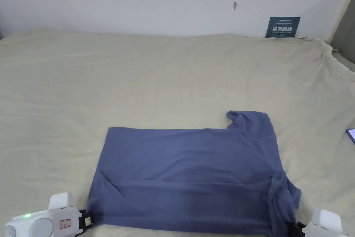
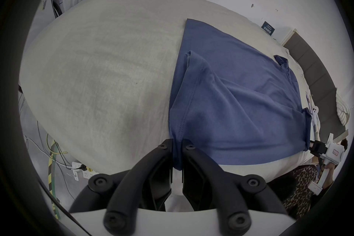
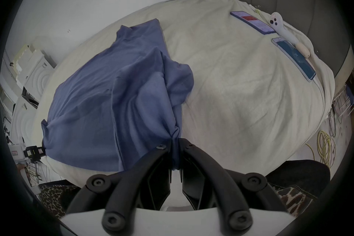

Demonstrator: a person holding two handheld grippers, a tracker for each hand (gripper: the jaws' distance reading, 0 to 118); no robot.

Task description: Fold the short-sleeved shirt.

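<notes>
My left gripper point(image 2: 177, 146) is clamped on the near hem corner of the blue shirt point(image 1: 187, 172); my right gripper point(image 3: 174, 144) pinches the bunched sleeve end. The shirt stretches between them across the bed point(image 1: 138, 75). Bunched cloth hides the sleeve's shape.

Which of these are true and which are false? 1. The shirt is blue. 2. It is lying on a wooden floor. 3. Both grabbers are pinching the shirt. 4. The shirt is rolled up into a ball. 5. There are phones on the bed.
1. True: the shirt is blue.
2. False: it lies on a bed with a cream cover.
3. True: the left gripper has its jaws closed on the shirt's near left corner, and the right gripper has its jaws closed on the near right corner.
4. False: it is spread out mostly flat, with one sleeve bunched.
5. True: two phones lie near the headboard.
</notes>
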